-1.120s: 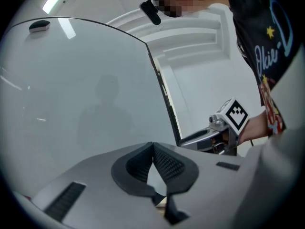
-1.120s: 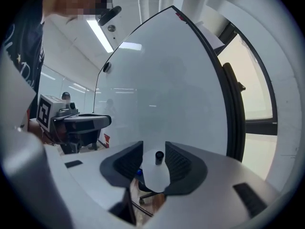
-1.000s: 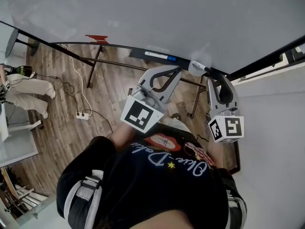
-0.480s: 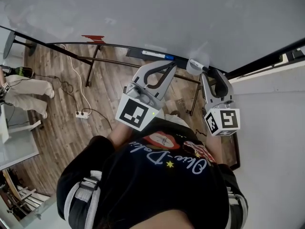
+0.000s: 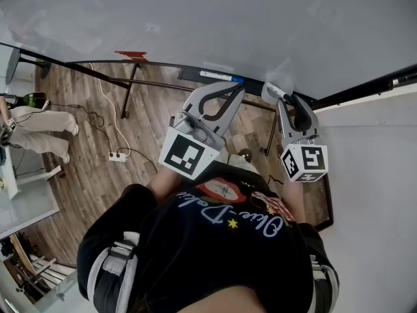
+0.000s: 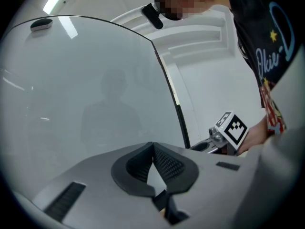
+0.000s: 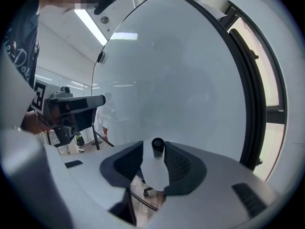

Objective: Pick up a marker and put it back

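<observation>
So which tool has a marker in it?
The right tool: a white marker with a black end sits between its jaws, which just closed further. The left tool's jaws are shut, empty.

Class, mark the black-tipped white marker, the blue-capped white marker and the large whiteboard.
Black-tipped white marker (image 7: 155,170): right gripper view, white barrel.
Blue-capped white marker (image 5: 219,76): head view, white barrel.
Large whiteboard (image 5: 228,25): head view, bare surface.

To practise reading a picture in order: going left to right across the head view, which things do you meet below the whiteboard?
A person's legs → power strip → left gripper → right gripper, its fingers having just closed further, with the marker between them.
</observation>
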`<state>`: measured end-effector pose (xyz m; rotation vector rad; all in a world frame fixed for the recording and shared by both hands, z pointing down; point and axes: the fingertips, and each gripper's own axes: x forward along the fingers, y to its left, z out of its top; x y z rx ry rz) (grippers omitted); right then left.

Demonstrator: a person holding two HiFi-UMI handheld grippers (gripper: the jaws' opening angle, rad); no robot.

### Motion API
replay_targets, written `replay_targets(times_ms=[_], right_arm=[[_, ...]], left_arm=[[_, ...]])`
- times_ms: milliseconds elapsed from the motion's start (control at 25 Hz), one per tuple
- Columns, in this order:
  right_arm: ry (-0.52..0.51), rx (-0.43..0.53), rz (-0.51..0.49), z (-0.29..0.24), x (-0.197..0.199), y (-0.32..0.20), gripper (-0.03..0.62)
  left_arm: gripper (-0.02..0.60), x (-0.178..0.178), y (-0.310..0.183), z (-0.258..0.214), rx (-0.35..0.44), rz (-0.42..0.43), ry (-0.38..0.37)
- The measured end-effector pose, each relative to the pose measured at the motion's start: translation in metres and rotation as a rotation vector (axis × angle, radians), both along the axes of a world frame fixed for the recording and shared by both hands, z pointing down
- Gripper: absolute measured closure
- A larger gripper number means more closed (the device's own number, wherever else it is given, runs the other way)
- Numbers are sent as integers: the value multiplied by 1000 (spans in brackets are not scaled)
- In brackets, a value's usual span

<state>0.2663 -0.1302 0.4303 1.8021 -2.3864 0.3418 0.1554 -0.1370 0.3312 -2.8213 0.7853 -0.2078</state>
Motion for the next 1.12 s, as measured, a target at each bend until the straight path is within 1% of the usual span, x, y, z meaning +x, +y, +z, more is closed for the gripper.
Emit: replay_targets(times_ms=[240,560,760,1120], right_arm=[[12,-6,20,1,2,-4,519],[78,17,1,-9,-6,-8,522],[86,30,-4,-19,-8,-9,522],[101,58,2,-39,-9,-9,522]], left_arm=[[577,0,0,2,-5,13,5],[578,-8,-3,0,1,1,18],[577,-15,-5,-1,-3,-10,31],[578,-18,-9,-5,10,-2,40]])
